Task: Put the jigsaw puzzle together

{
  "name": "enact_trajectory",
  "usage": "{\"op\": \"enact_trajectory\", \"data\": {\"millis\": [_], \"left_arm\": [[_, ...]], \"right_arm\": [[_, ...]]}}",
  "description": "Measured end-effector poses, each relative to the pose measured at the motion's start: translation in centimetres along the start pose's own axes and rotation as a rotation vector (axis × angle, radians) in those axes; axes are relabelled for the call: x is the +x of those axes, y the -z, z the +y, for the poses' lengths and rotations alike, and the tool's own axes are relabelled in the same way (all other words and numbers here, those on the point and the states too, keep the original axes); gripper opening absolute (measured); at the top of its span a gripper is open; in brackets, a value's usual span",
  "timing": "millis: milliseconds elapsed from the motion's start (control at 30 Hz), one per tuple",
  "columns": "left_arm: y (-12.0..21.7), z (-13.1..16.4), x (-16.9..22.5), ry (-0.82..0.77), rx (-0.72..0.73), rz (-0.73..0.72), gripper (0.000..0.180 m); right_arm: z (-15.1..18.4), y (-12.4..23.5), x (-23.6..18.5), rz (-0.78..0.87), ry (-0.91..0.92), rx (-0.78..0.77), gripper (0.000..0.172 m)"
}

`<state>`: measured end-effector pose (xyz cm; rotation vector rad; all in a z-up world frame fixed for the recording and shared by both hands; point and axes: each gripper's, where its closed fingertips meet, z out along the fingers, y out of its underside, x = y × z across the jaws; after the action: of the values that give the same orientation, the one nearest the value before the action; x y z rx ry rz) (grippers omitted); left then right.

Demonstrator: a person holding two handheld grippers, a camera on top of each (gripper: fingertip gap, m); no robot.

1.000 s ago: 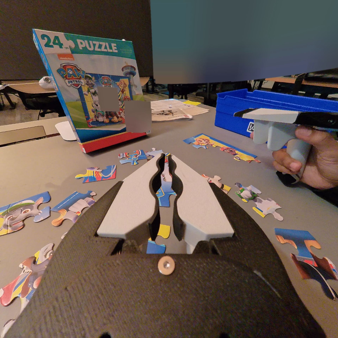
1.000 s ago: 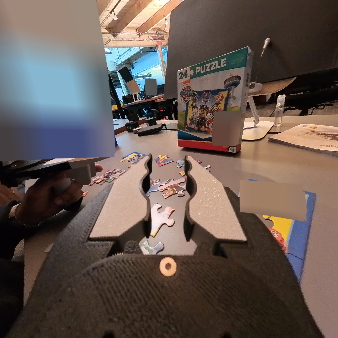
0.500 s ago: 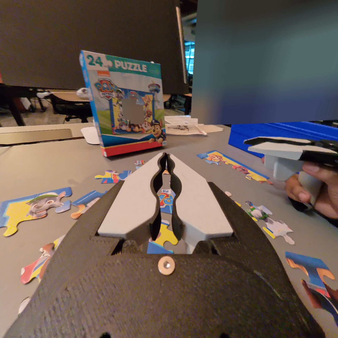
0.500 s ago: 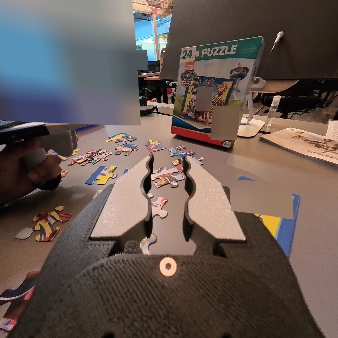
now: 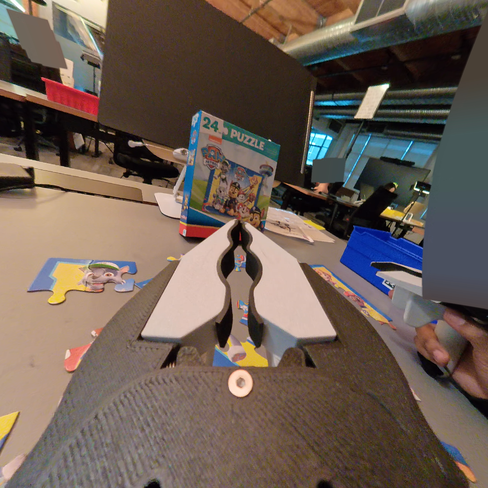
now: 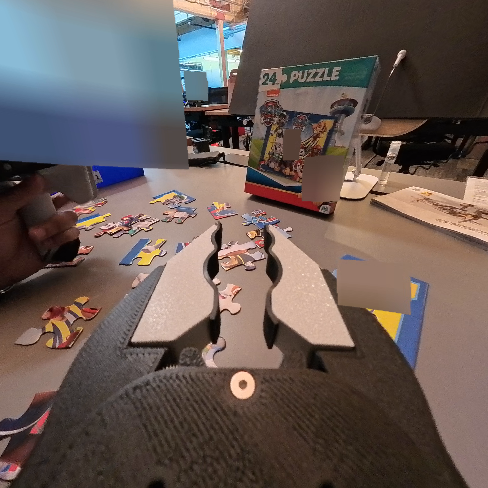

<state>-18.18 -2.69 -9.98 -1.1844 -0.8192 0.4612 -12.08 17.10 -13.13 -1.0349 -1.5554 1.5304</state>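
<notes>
Colourful cardboard jigsaw pieces (image 6: 241,254) lie scattered flat on the grey table (image 6: 343,237), in front of an upright, illustrated cardboard puzzle box (image 6: 311,126). The left gripper (image 5: 239,224) is raised above the pieces, aimed toward the box, its fingertips pressed together on nothing. The right gripper (image 6: 241,228) hovers low over the pieces, its fingers spread, gripping nothing. A hand (image 6: 34,237) holds the left gripper's handle.

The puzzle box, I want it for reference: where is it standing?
The puzzle box stands upright at the table's far side, ahead-right in the right wrist view, beside a white stand base.
</notes>
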Motion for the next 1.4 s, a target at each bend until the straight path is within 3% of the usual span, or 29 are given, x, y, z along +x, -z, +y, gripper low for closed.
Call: {"op": "enact_trajectory", "data": {"millis": [367,567,633,733,900,1000,1167,1300,1400], "left_arm": [[0.4,-0.5,-0.5,-0.029,-0.001,-0.028,0.002],[3.7,-8.2,-5.9,-0.149,0.094,-0.214,0.011],[4.7,-9.0,-8.4,-0.145,0.053,-0.276,0.013],[6.6,-6.5,-11.9,-0.136,-0.063,-0.372,0.013],[10.8,-3.2,-14.6,-0.088,-0.156,-0.456,0.014],[12.5,-3.0,-16.2,-0.079,-0.147,-0.49,0.013],[14.1,-4.7,-15.7,0.013,0.06,-0.415,0.001],[14.0,-4.8,-15.1,0.034,0.055,-0.315,0.013],[14.6,-5.5,-15.7,-0.003,0.071,-0.324,0.013]], "right_arm": [[-0.1,0.1,0.0,0.009,0.008,0.006,0.029],[-0.2,0.2,0.1,0.015,0.005,0.011,0.029],[0.0,0.1,0.1,0.015,0.003,0.001,0.029],[0.2,-0.1,0.3,0.02,-0.009,-0.015,0.03],[0.5,-0.3,0.9,0.026,-0.05,-0.037,0.03],[0.7,-0.5,1.0,0.018,-0.073,-0.056,0.031],[0.5,-0.4,1.5,0.046,-0.061,-0.042,0.028],[0.6,-0.5,1.4,0.066,-0.023,-0.05,0.026],[0.9,-0.7,1.5,0.087,-0.009,-0.067,0.026]]}}
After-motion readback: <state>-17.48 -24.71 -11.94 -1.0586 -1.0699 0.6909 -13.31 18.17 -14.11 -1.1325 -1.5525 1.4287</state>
